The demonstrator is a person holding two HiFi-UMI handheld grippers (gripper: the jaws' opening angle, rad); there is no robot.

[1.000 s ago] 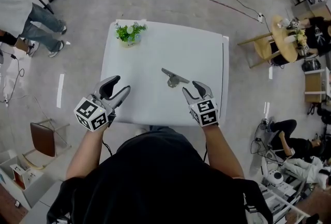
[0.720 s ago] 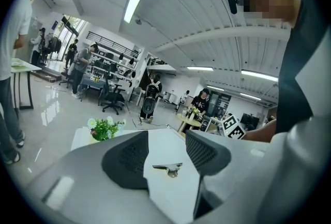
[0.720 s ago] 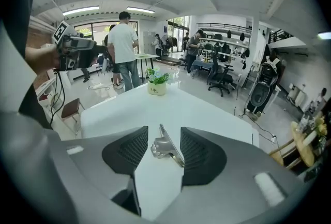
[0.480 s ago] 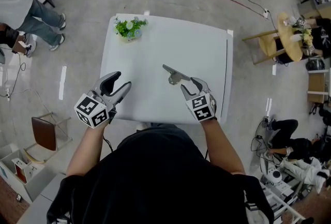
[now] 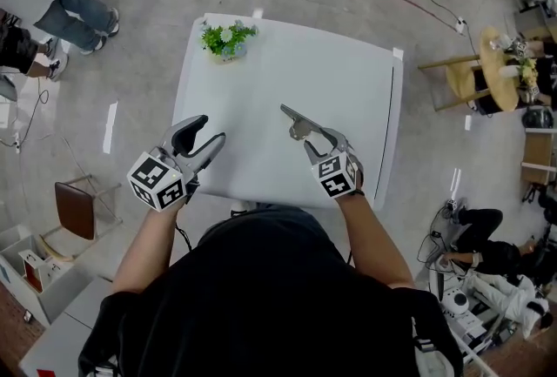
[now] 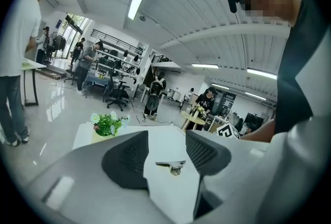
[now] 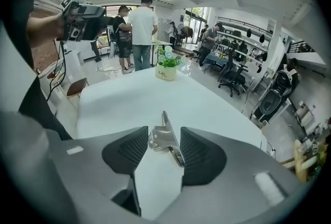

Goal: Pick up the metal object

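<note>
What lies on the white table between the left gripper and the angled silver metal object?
Nothing lies there. In the head view, only bare white tabletop separates the left gripper from the silver metal object.

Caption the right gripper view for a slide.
Right gripper, jaws open around the metal object lying on the white table, potted plant beyond.

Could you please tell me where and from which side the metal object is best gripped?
Probably across the metal object at its stubby folded body, where the long flat bar joins; the bar alone lies thin and low. Come from the near table edge with the right gripper, whose open jaws straddle that part.
</note>
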